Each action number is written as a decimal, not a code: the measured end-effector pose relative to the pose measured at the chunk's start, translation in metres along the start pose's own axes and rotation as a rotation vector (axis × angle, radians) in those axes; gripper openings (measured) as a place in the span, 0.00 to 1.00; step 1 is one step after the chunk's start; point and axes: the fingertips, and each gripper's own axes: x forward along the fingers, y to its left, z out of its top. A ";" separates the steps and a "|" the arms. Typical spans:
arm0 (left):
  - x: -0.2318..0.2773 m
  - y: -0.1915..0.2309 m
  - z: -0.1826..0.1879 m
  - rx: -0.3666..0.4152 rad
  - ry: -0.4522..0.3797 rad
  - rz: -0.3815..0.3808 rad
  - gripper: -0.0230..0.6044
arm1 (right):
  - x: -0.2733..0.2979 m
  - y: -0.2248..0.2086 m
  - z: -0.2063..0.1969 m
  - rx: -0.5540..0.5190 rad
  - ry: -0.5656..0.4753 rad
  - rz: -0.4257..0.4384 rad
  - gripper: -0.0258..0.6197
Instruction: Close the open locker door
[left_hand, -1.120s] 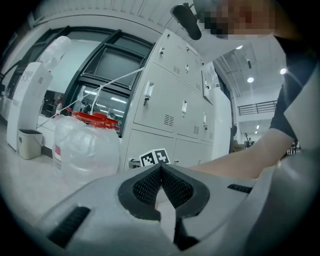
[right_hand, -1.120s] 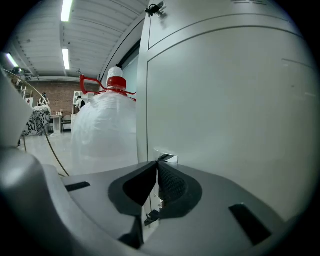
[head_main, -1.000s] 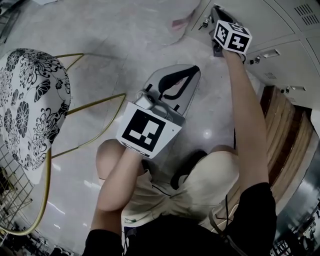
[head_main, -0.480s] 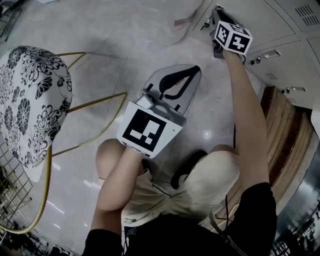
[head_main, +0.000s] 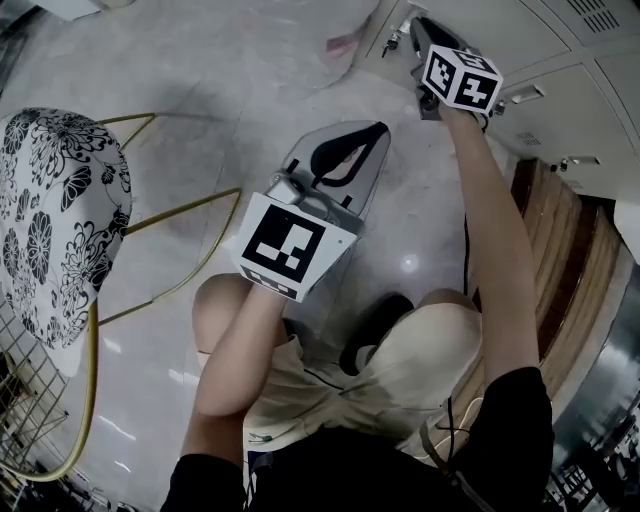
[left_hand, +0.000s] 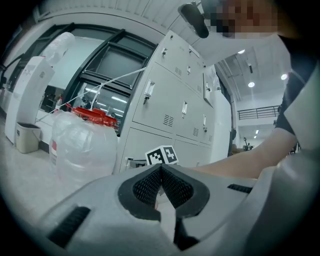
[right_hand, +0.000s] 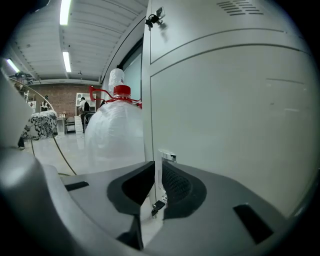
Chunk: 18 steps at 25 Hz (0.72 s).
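The grey locker door (right_hand: 225, 110) fills the right gripper view; its front looks level with the neighbouring lockers (head_main: 560, 70). My right gripper (right_hand: 156, 172) is at the door's left edge, low down. Its jaws stand slightly apart around that edge, and the pads do not look pressed on it. A small metal handle (right_hand: 167, 156) sits just above the jaws and a key (right_hand: 158, 205) hangs below. In the head view the right gripper (head_main: 418, 35) reaches out to the locker. My left gripper (head_main: 375, 130) hangs over the floor, shut and empty, its tips (left_hand: 161, 167) meeting.
A big clear water bottle (right_hand: 117, 130) with a red cap stands just left of the lockers. A chair (head_main: 55, 220) with a flowered seat and gold legs is at the left. A wooden panel (head_main: 560, 250) is at the right. The person's knees are below.
The right gripper stays at the locker's edge and the left hangs as before. The whole head view has shifted a little up and left.
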 end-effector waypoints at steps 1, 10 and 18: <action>0.003 -0.001 -0.001 -0.010 -0.002 -0.005 0.07 | -0.005 0.003 0.001 -0.004 -0.004 0.010 0.10; 0.025 -0.009 -0.006 -0.070 -0.004 -0.041 0.06 | -0.065 0.032 0.016 -0.041 -0.085 0.122 0.09; 0.040 -0.019 -0.008 -0.066 0.008 -0.055 0.06 | -0.123 0.029 0.020 0.005 -0.142 0.149 0.05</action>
